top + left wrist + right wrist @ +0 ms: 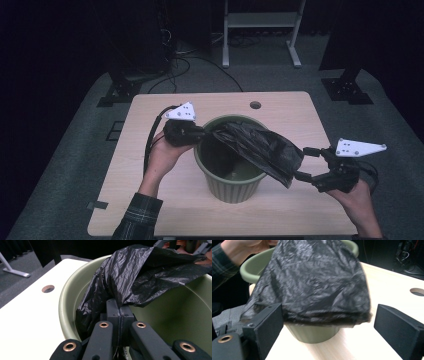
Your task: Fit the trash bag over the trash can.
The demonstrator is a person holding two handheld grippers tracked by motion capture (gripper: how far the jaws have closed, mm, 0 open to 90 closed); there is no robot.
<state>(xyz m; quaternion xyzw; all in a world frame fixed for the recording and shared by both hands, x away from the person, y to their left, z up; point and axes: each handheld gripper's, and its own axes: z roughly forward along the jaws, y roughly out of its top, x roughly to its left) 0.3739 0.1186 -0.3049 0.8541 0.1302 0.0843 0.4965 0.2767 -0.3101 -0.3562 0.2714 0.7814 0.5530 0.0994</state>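
Note:
A green ribbed bin (227, 192) stands at the middle of the wooden table (280, 210). A black plastic bag (260, 147) stretches from the bin's left rim over its opening and hangs past its right rim. My left gripper (202, 132) is at the left rim, shut on the bag's end; the left gripper view shows the jaws (120, 311) pinched together on the bag (140, 272) just inside the bin (67, 302). My right gripper (303, 163) is to the right of the bin, open. In the right gripper view the bag's loose edge (312, 282) hangs between its wide-apart jaws (329, 322), unpressed.
A round cable hole (255, 105) sits near the table's far edge. Beyond the table are a white rack (260, 20), black stand feet (120, 92) and loose cables on grey carpet. Bare tabletop lies in front of the bin and at both sides.

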